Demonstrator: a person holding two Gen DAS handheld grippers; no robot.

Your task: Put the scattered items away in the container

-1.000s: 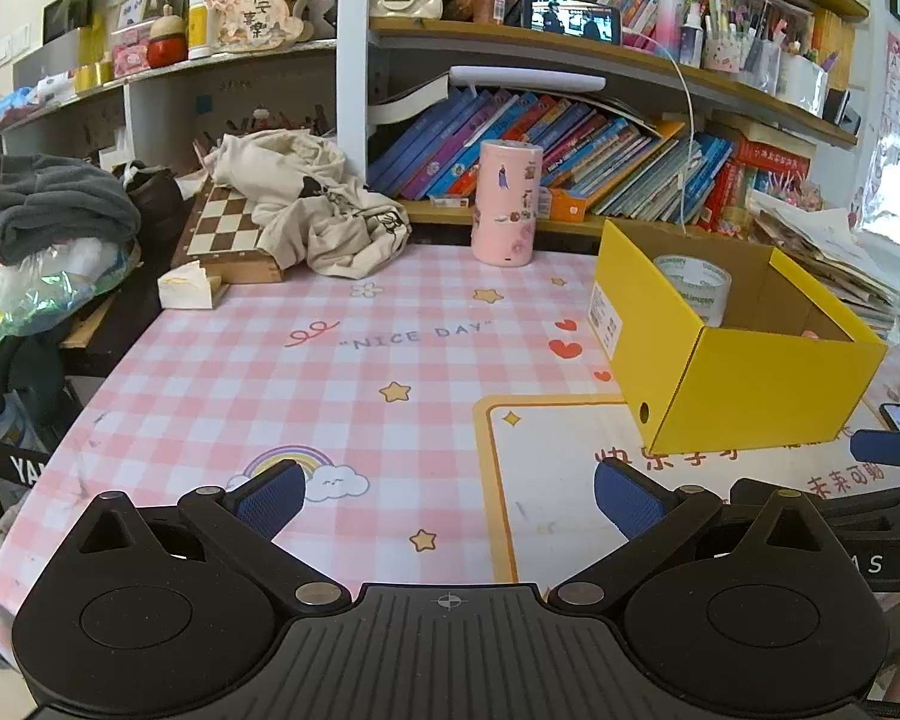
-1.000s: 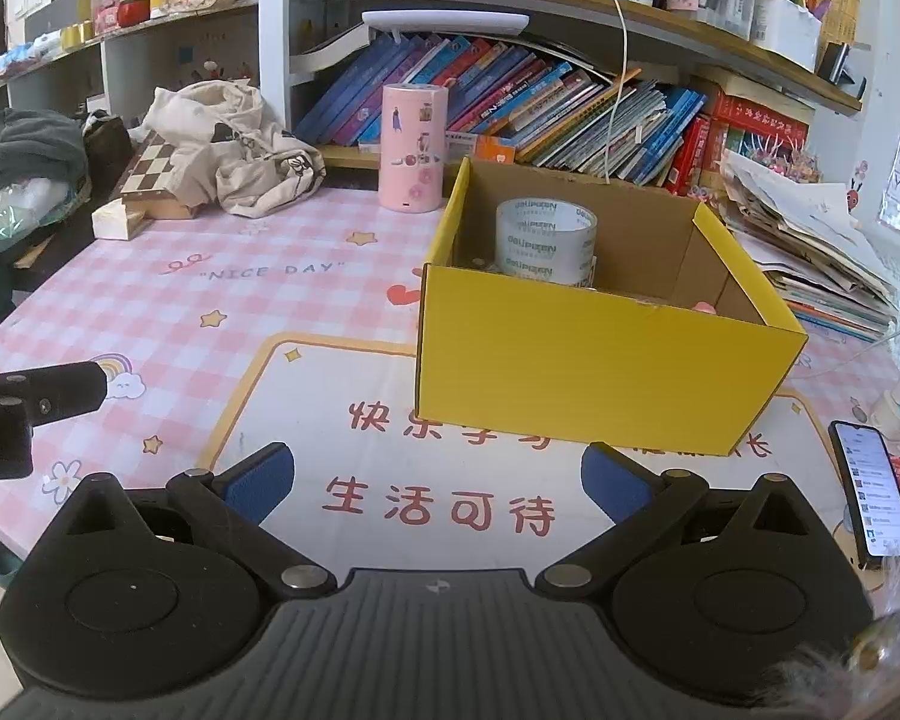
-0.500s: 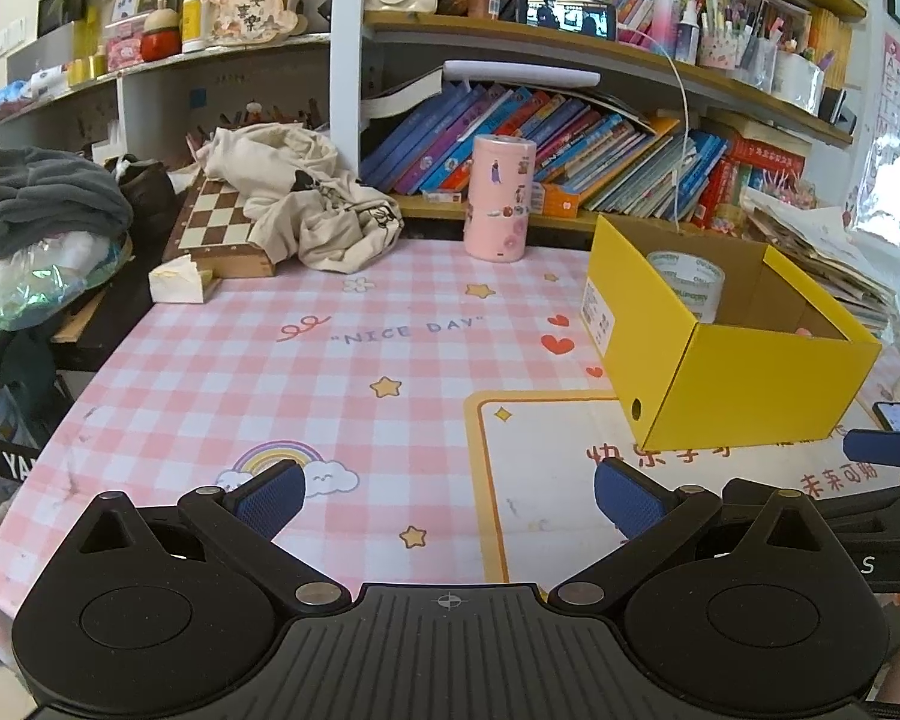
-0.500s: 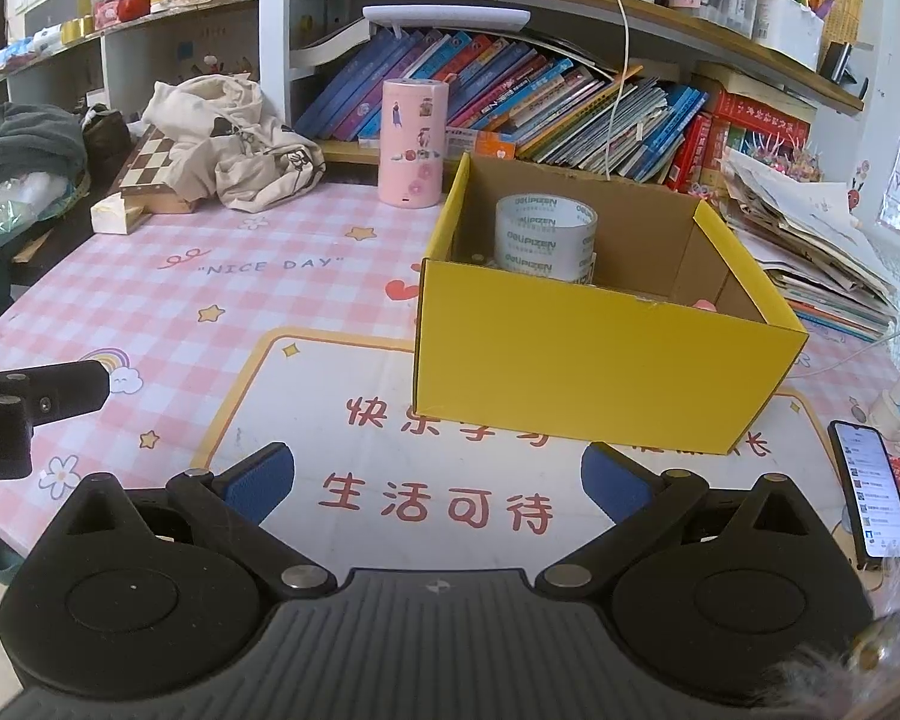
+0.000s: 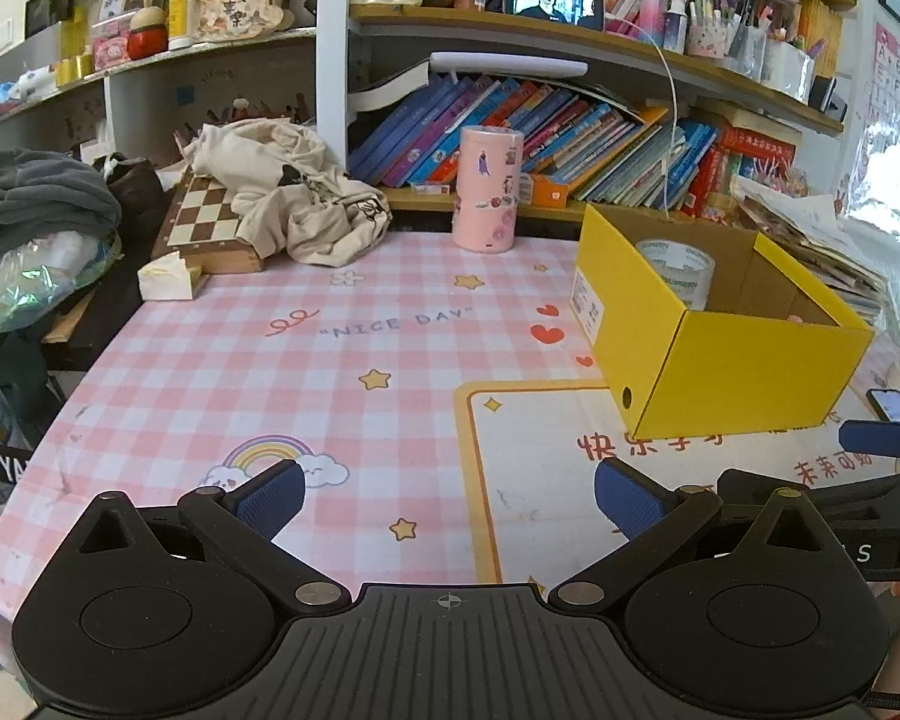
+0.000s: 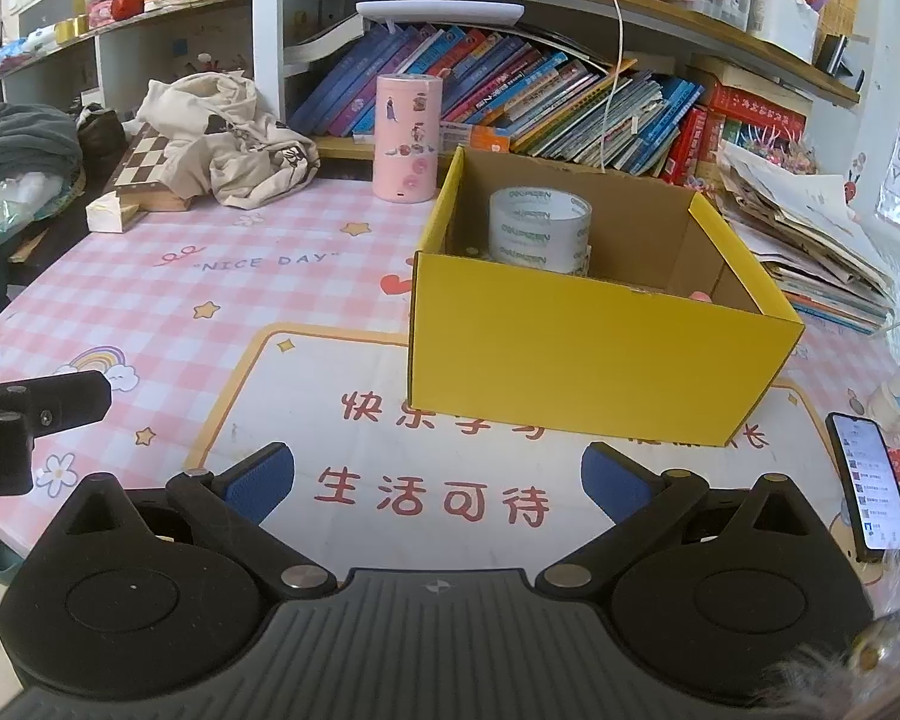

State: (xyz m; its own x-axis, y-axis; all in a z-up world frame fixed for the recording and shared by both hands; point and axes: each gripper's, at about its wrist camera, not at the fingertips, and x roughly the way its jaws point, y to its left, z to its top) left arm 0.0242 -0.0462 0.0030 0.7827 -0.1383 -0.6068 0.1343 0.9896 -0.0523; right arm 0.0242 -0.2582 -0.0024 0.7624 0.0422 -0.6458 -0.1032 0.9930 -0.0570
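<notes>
Your left gripper (image 5: 449,495) gapes wide over the pink checked tablecloth (image 5: 222,372), holding nothing. Your right gripper (image 6: 437,477) is spread just as wide (empty too), facing the yellow cardboard box (image 6: 582,348). Inside it, a clear packing-tape roll (image 6: 539,229) lies flat by the far-left wall, its hole pointing up.

The yellow cardboard box (image 6: 600,354) stands open-topped and upright on the bench, toward its right side, partly on the white mat with red characters. Its inside walls are plain brown. A roll of clear packing tape (image 6: 539,229) stands inside against the far left corner. Something small and pink, perhaps another item, peeks above the near wall.
</notes>
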